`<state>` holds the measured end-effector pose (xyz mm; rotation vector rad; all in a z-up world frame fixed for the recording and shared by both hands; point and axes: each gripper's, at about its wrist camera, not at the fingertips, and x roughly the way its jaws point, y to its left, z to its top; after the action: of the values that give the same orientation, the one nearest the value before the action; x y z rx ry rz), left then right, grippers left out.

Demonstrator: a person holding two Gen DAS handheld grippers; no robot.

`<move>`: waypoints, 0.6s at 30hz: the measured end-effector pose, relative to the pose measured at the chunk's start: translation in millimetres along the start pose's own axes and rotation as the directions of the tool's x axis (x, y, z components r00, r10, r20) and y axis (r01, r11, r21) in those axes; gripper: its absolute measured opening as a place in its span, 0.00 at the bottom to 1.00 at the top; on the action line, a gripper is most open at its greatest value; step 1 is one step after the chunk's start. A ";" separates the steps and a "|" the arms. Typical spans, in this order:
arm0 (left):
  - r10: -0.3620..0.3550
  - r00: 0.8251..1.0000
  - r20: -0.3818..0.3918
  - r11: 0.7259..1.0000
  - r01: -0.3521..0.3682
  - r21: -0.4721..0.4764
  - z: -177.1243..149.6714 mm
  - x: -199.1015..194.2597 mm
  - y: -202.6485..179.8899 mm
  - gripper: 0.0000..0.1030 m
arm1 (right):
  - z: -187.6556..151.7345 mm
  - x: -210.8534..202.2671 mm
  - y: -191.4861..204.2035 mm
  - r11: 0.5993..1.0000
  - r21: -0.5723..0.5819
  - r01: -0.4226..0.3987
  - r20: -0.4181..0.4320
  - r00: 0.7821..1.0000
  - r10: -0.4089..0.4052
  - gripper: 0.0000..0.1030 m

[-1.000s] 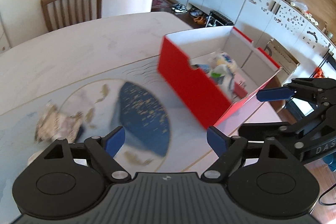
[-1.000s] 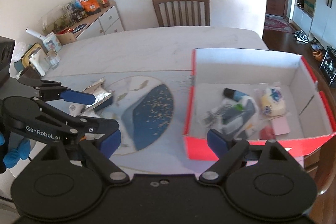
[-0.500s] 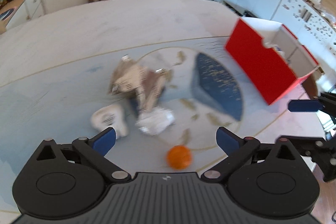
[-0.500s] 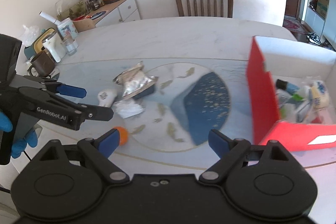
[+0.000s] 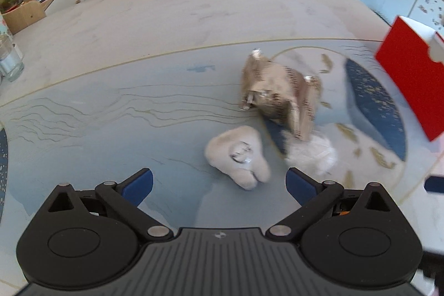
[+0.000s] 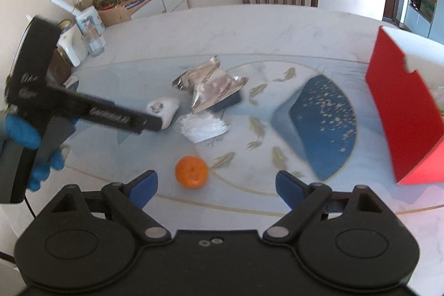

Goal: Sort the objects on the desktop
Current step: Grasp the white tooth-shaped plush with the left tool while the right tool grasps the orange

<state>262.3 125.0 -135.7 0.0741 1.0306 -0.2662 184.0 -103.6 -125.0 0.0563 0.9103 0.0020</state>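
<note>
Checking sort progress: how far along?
Done: cannot tell; red box interior is hidden. In hand: nothing; left gripper and right gripper open. Left: white plush, foil bag, crumpled tissue, orange on the table.

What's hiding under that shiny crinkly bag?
A dark blue flat thing pokes out from under the shiny bag. Most of it is covered, so I can't tell what it is.

A crumpled foil bag (image 6: 209, 86), white tooth-shaped plush (image 6: 163, 110), white wrapper (image 6: 204, 126) and orange (image 6: 191, 171) lie mid-frame; red box (image 6: 402, 115) stands at right.
</note>
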 end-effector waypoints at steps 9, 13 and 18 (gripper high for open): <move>0.007 1.000 -0.006 1.000 -0.008 -0.015 5.3 24.9 3.3 0.99 | -0.1 26.2 19.6 0.999 -0.040 0.012 -0.034 0.999 -0.013 0.84; 0.003 1.000 0.001 1.000 -0.003 -0.021 9.0 28.1 3.0 0.99 | 0.6 37.1 21.5 0.999 -0.047 0.023 -0.048 0.999 -0.025 0.81; -0.007 1.000 0.004 1.000 0.007 -0.029 11.9 32.4 2.6 0.99 | 2.0 47.8 23.6 0.998 -0.053 0.045 -0.060 0.997 -0.048 0.75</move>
<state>288.7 119.3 -157.4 0.0437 1.0308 -0.2573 215.4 -78.9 -160.4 -0.0128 0.9721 -0.0159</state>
